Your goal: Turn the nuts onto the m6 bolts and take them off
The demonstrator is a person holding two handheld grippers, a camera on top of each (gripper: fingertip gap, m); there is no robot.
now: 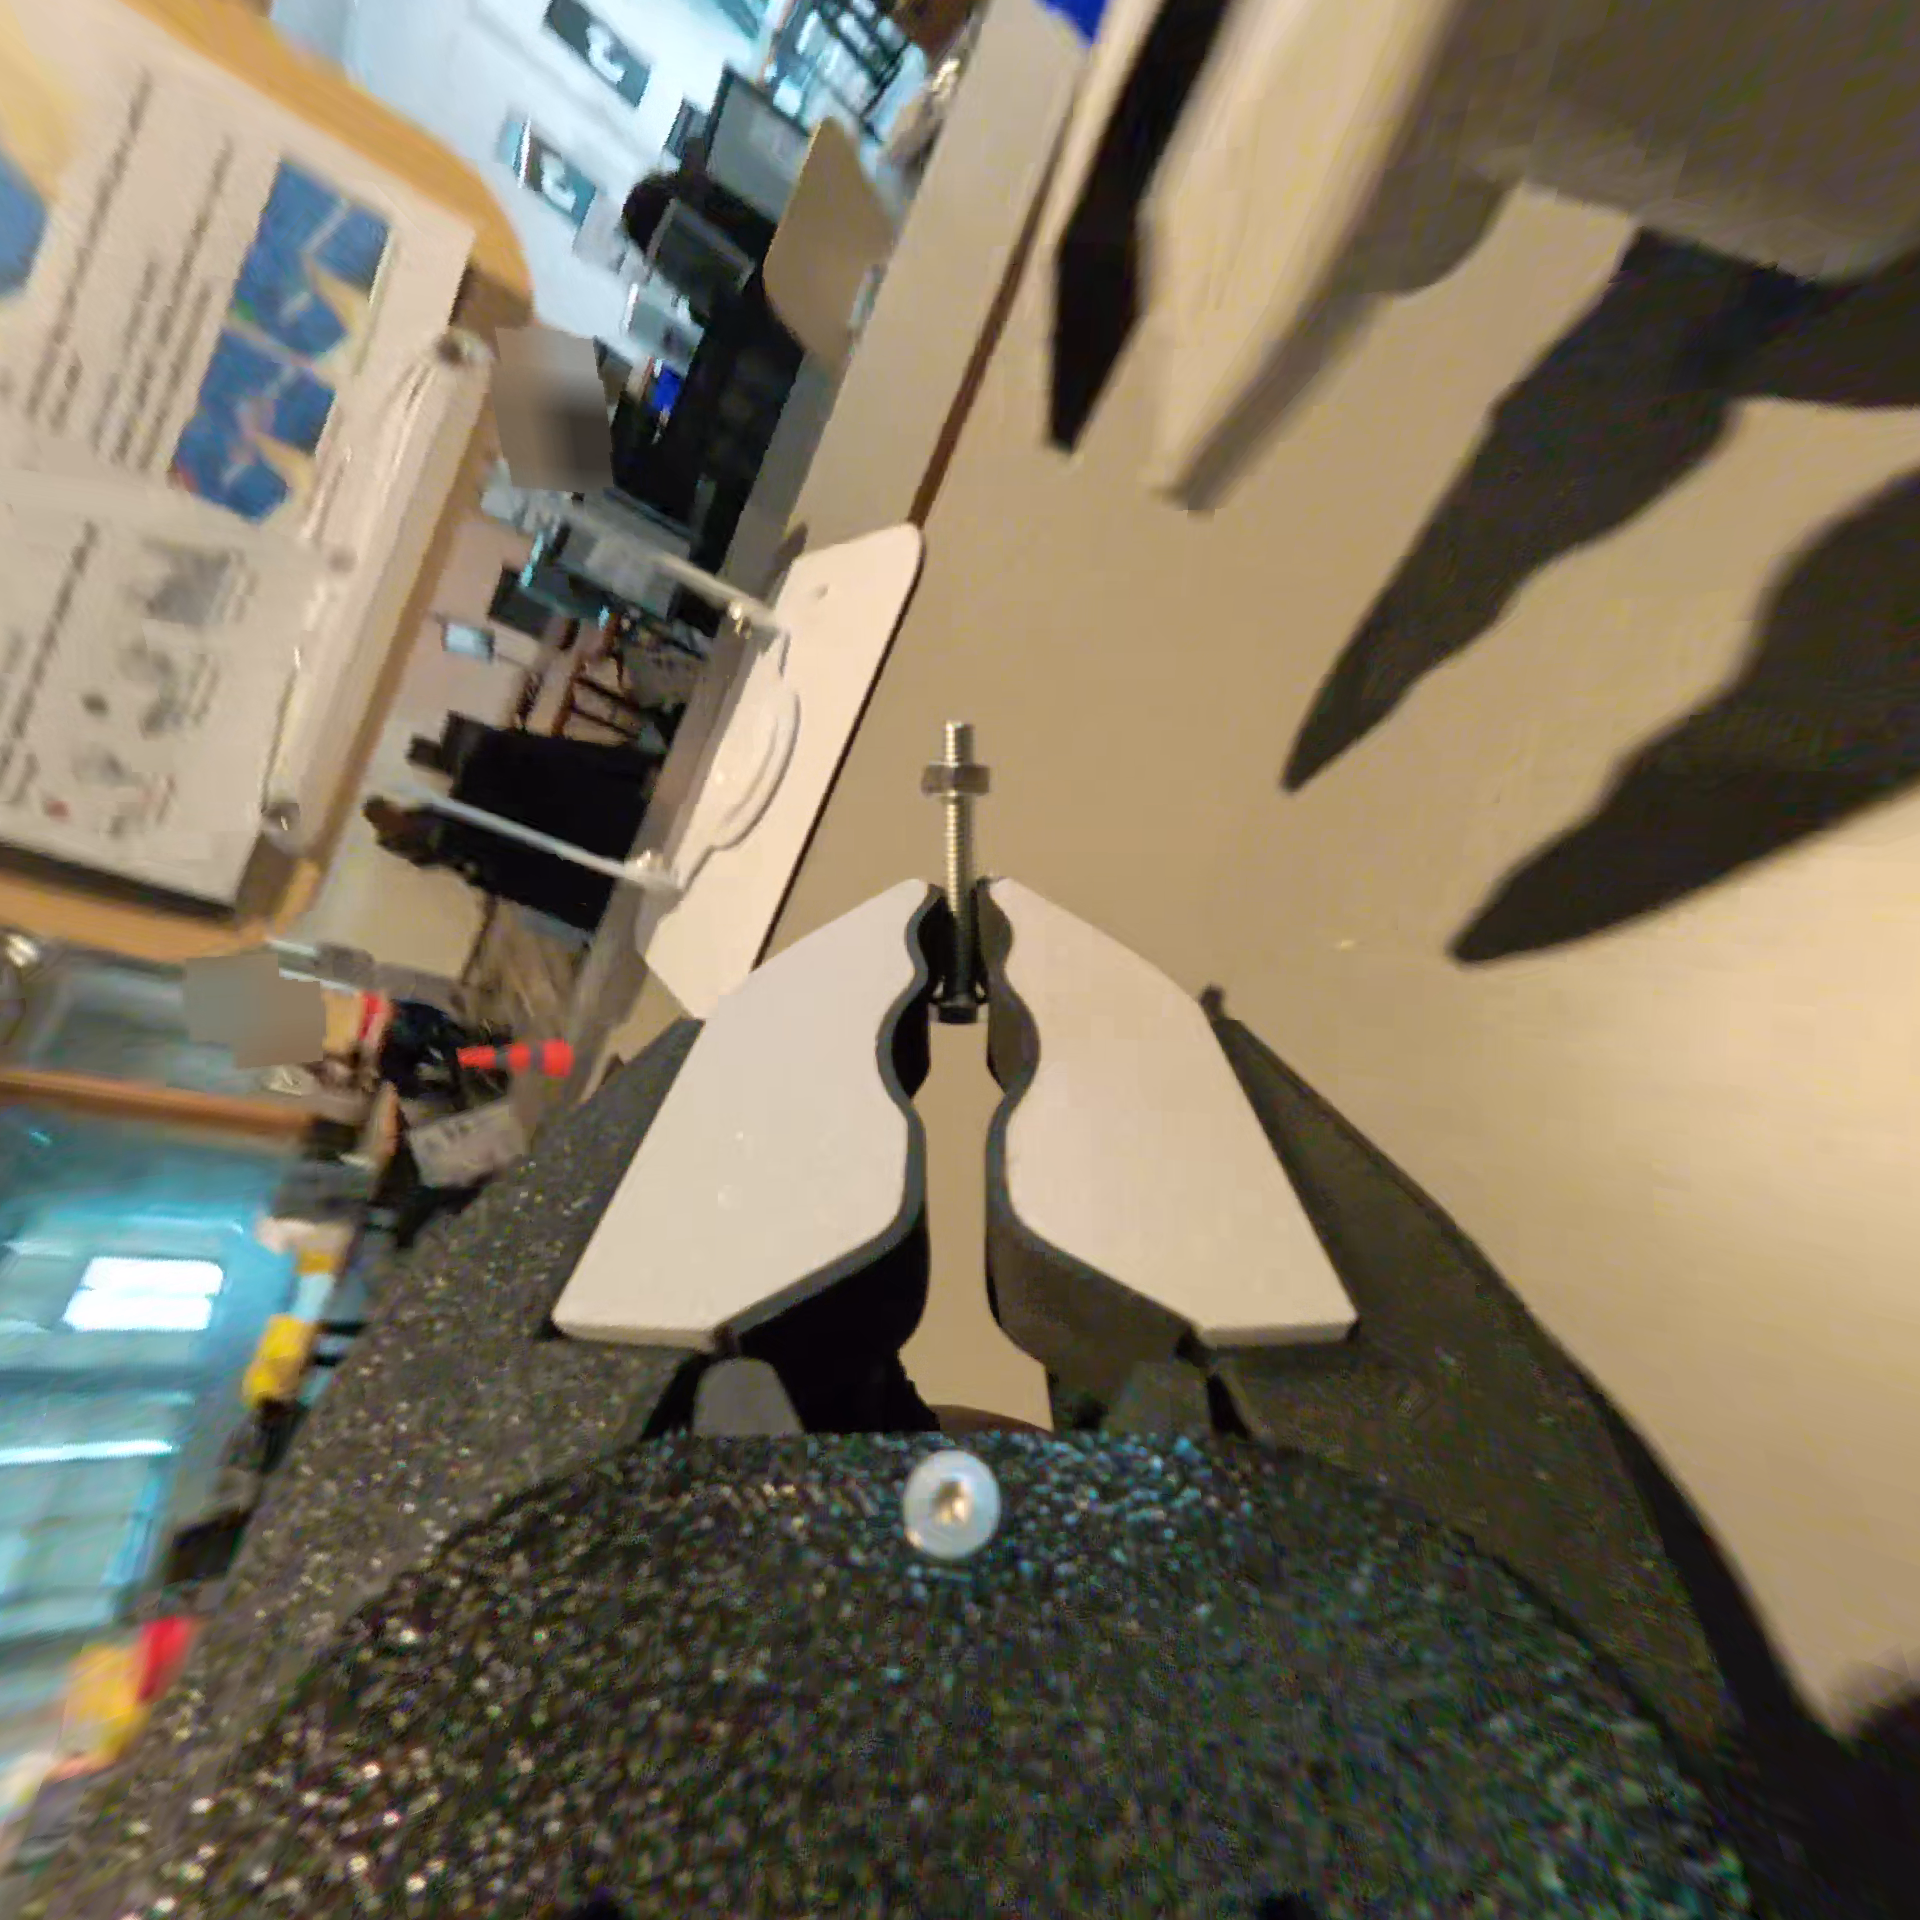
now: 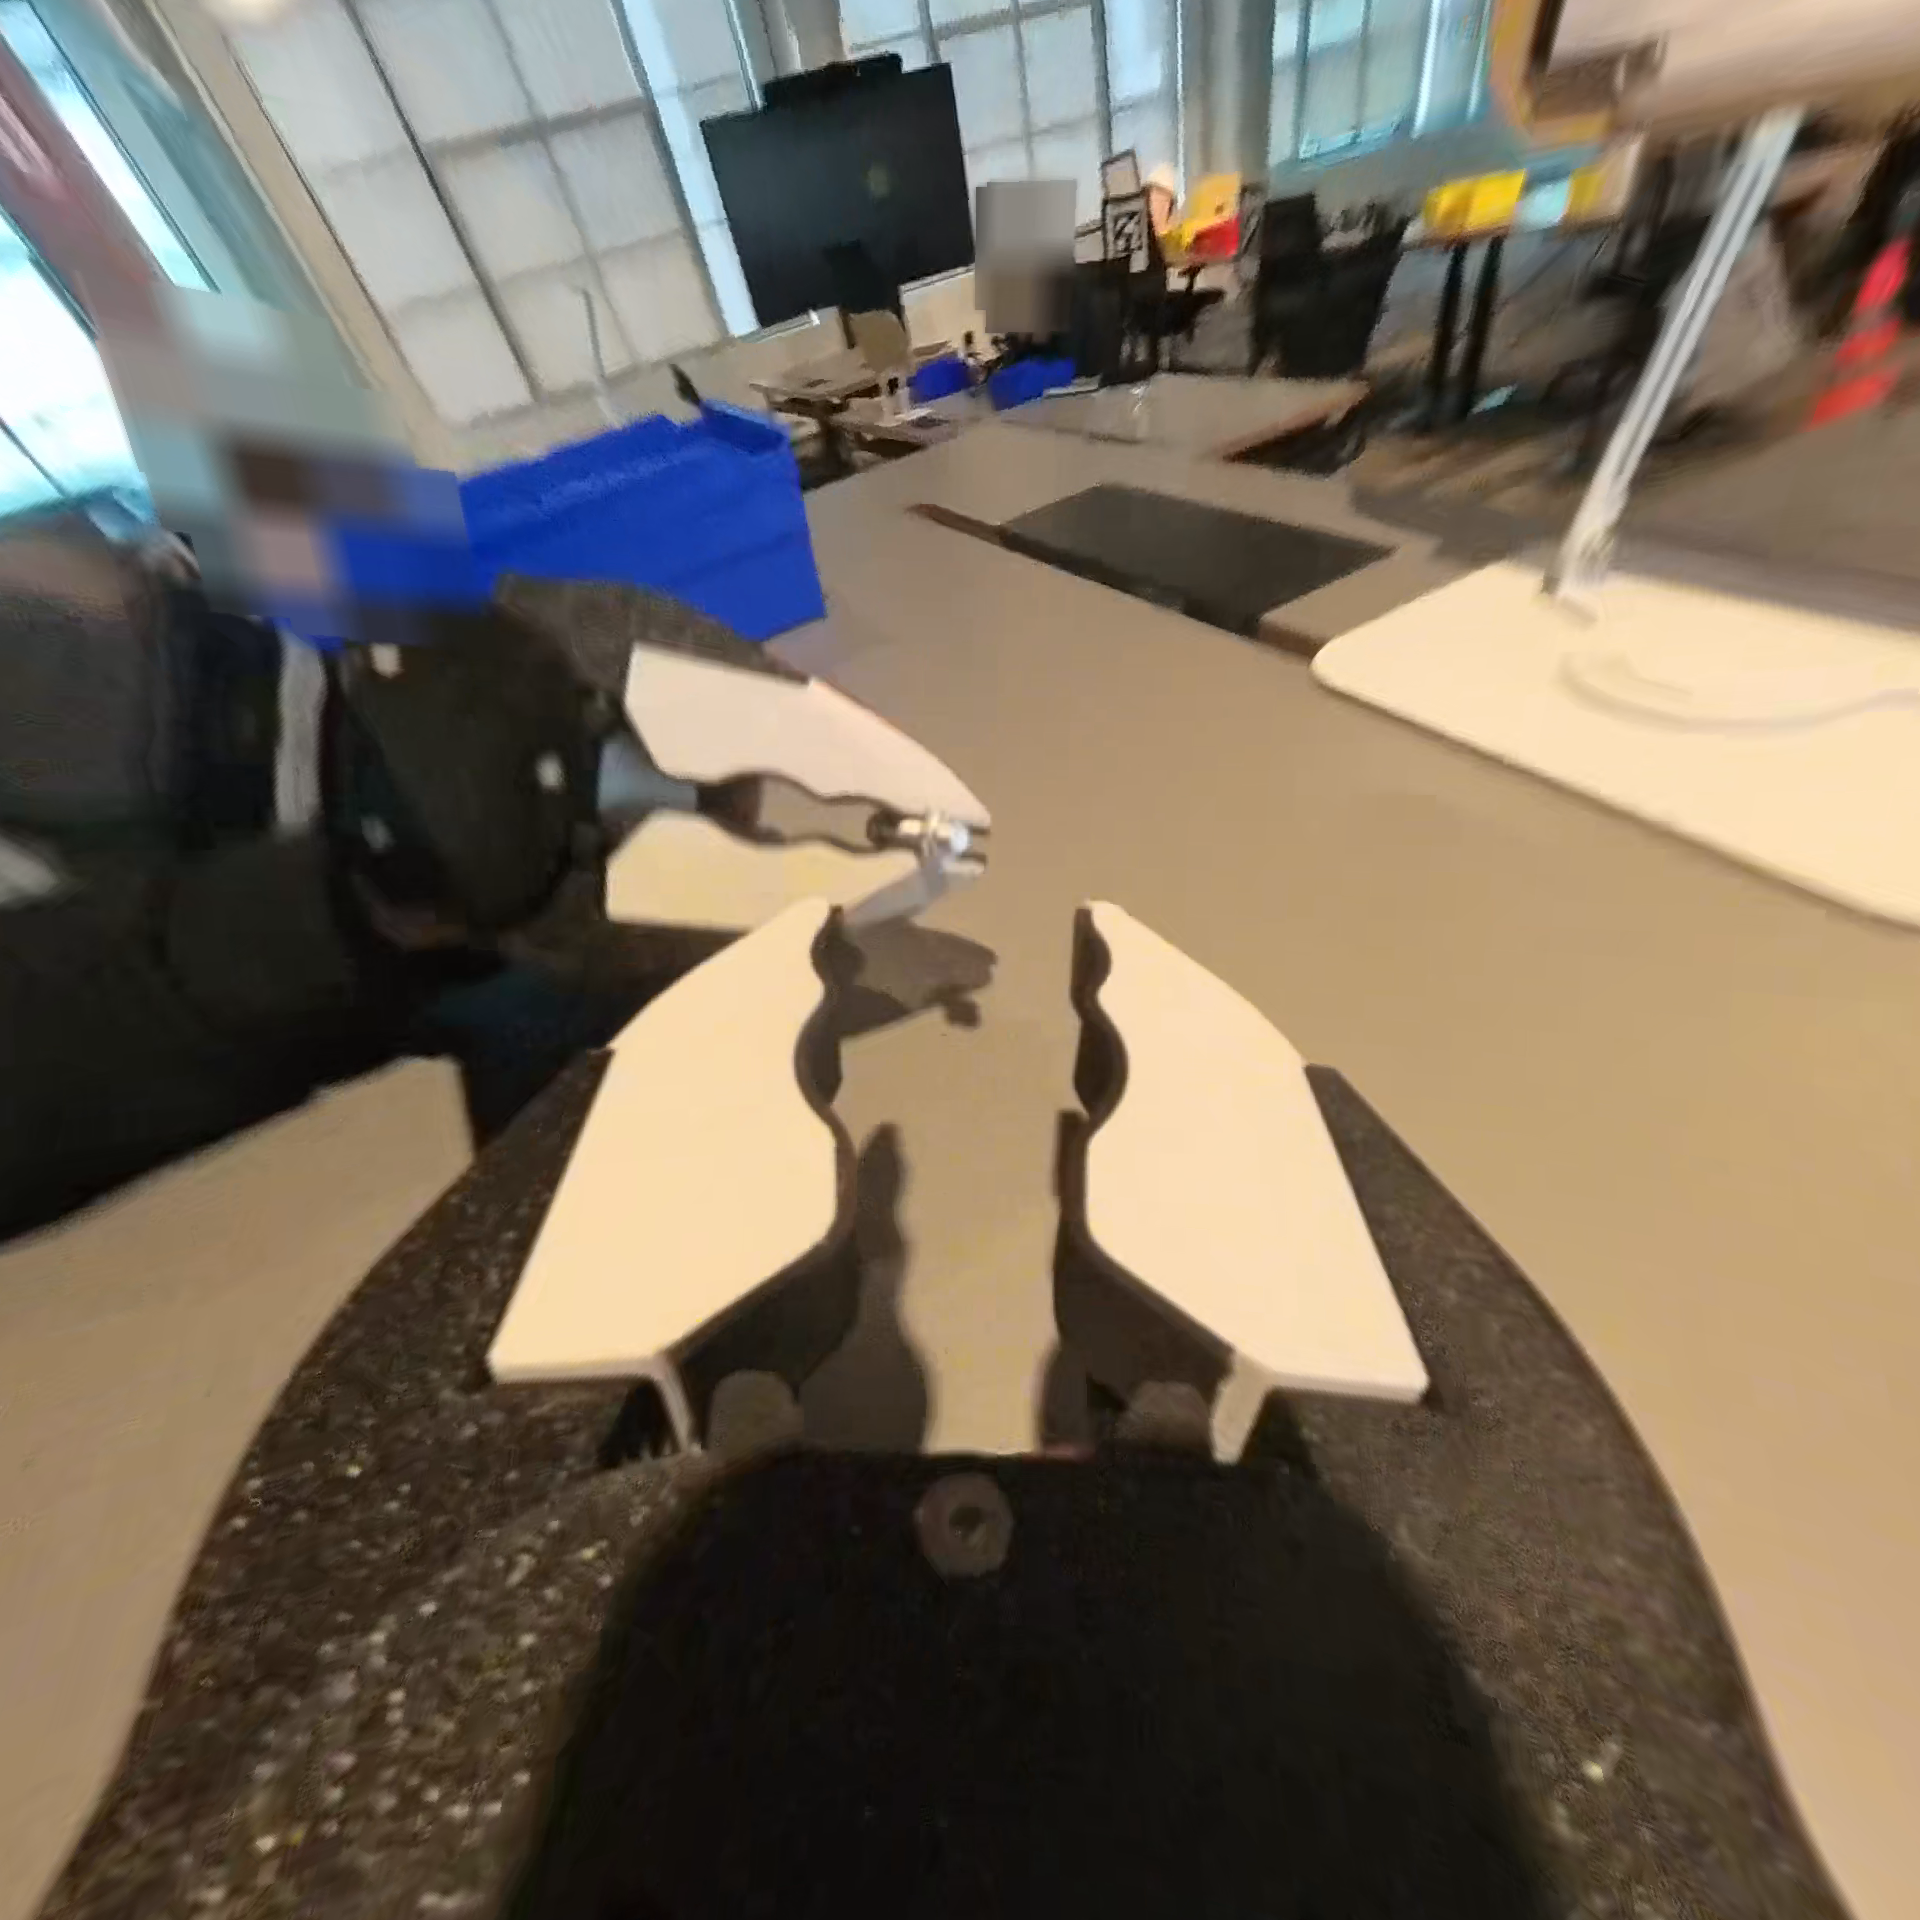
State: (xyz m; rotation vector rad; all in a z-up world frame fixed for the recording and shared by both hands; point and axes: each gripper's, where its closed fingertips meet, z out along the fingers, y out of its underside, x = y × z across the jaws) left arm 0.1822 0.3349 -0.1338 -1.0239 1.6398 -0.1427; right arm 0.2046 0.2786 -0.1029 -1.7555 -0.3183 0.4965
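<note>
My left gripper (image 1: 956, 896) is shut on a silver M6 bolt (image 1: 957, 844). The bolt's black head sits between the jaws and the threaded shaft sticks out past the tips. A hex nut (image 1: 957, 775) sits on the shaft near its far end. My right gripper (image 2: 958, 920) is open and empty, held above the table just short of the left gripper (image 2: 961, 831), which holds the bolt (image 2: 930, 831) at its tip. In the left wrist view, one blurred white finger (image 1: 1268, 353) of the right gripper shows at the top right, apart from the bolt.
The grey-beige table (image 2: 1299, 935) spreads ahead. A blue bin (image 2: 644, 520) stands at the back left, with a dark recess (image 2: 1195, 561) behind. A white base plate with a post (image 2: 1662, 748) stands at right. A white plate with a clear stand (image 1: 790, 727) is beyond the bolt. Tip to tip, the grippers are about 7 cm apart.
</note>
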